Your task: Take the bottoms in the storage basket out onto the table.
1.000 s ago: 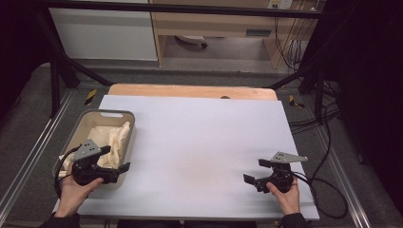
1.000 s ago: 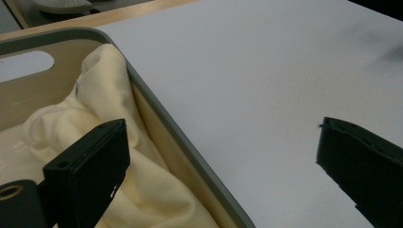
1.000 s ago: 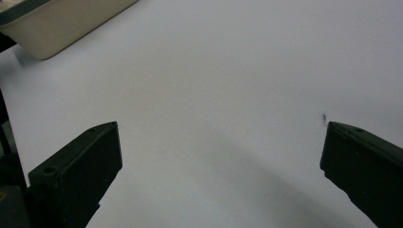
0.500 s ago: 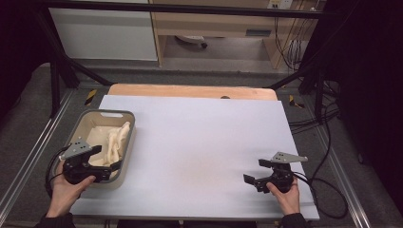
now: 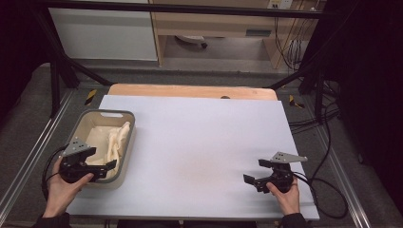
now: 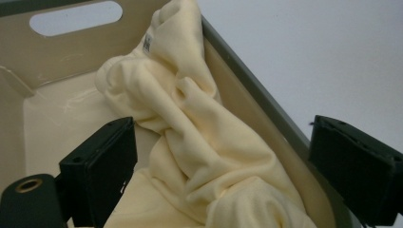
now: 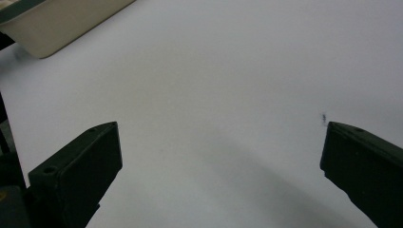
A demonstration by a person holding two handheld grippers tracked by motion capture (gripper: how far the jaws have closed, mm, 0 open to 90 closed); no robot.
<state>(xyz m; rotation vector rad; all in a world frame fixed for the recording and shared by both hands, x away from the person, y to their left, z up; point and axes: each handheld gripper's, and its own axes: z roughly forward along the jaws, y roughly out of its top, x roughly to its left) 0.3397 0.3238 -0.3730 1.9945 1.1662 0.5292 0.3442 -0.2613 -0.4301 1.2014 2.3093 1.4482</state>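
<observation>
White sheeting covers the table (image 5: 199,156) from its near edge up to a strip of bare wood at the far side; dark floor, black frame legs and pale cabinets lie beyond. On the left part of the sheet stands a beige bin (image 5: 124,156) with a grey rim and a slot handle in its far wall; inside it lies a crumpled cream cloth (image 5: 114,142), bunched along the bin's right wall and sagging toward the near end; in the left gripper view the cloth (image 6: 190,142) rises in twisted folds against that wall, with a small tag near its top. The left gripper (image 5: 110,166) sits at the bin's near end, tipped over the rim; its jaws stand wide and have just been narrowing a little, with the cloth between them but not pinched; one jaw hangs inside the bin beside the folds, the other outside the rim over the white sheet. The person's left hand (image 5: 64,187) holds it from below. Well apart, near the table's right front corner, the right gripper (image 5: 254,172) hovers low over bare sheet in the right hand (image 5: 285,194), its jaws spread wide with nothing between them; a black cable (image 5: 328,199) trails off it toward the table's edge.
</observation>
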